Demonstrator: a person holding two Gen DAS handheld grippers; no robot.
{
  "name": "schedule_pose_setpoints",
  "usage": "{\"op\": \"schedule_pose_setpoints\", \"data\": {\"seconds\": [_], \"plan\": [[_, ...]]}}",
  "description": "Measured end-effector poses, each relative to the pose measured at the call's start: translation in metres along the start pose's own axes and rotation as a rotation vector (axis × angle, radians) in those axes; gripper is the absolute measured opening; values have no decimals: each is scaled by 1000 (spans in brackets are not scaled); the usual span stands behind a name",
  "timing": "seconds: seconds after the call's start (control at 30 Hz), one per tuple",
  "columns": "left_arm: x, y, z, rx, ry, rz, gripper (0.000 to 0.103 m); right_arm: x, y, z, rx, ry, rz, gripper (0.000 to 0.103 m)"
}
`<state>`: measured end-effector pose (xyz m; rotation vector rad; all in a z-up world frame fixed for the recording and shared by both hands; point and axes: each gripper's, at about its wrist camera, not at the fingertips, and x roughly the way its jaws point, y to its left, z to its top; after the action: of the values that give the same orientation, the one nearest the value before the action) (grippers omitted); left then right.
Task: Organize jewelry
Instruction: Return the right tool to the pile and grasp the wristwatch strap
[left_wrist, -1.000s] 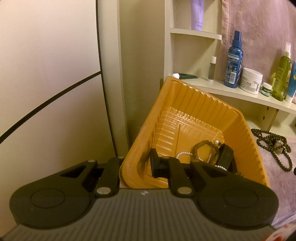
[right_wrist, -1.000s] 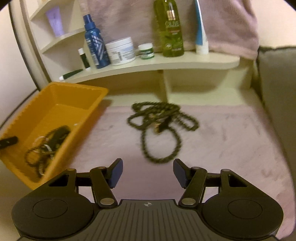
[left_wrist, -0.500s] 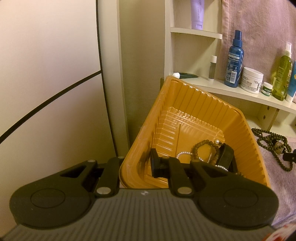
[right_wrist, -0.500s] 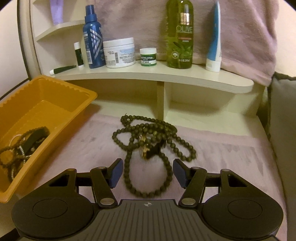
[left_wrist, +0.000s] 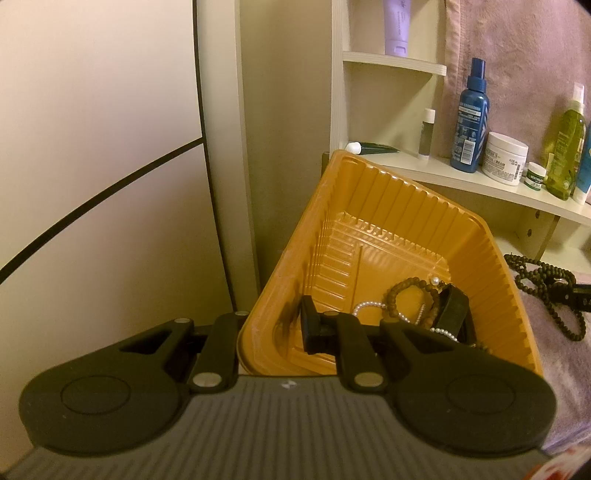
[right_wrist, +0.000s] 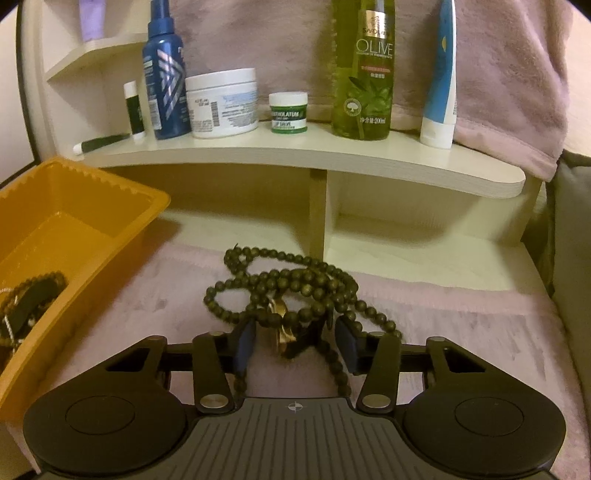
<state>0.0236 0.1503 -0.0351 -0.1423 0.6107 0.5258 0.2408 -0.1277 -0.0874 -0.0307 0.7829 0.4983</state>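
Note:
My left gripper (left_wrist: 273, 328) is shut on the near wall of the orange plastic tray (left_wrist: 399, 206), one finger inside and one outside. The tray holds a brown bead bracelet (left_wrist: 406, 291), a pearl strand (left_wrist: 369, 305) and a black piece (left_wrist: 456, 306). A long dark green bead necklace (right_wrist: 295, 284) with a gold pendant (right_wrist: 279, 314) lies on the pink towel (right_wrist: 461, 325). My right gripper (right_wrist: 295, 341) is open, low over the towel, its fingers on either side of the pendant and bead pile. The necklace also shows in the left wrist view (left_wrist: 543, 284).
A cream shelf (right_wrist: 295, 155) behind the necklace carries a blue spray bottle (right_wrist: 164, 70), a white jar (right_wrist: 221, 103), a small green jar (right_wrist: 288, 112), an olive bottle (right_wrist: 362, 70) and a blue-white tube (right_wrist: 439, 74). A grey cushion (right_wrist: 572, 258) is at right. A wall is left of the tray.
My right gripper has moved forward and down onto the necklace, and its fingers now straddle the pendant and stand closer together. The left gripper and tray have not moved.

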Motion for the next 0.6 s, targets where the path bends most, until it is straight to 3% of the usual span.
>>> {"op": "schedule_pose_setpoints", "data": {"seconds": [0.17, 0.4, 0.6], "plan": [[0, 0, 0, 0, 0, 0, 13, 1, 3, 1, -31, 0, 2, 28], [0, 0, 0, -2, 0, 1, 13, -23, 4, -4, -57, 19, 46, 26], [0, 0, 0, -2, 0, 0, 13, -55, 12, -18, -61, 47, 134, 26]]}}
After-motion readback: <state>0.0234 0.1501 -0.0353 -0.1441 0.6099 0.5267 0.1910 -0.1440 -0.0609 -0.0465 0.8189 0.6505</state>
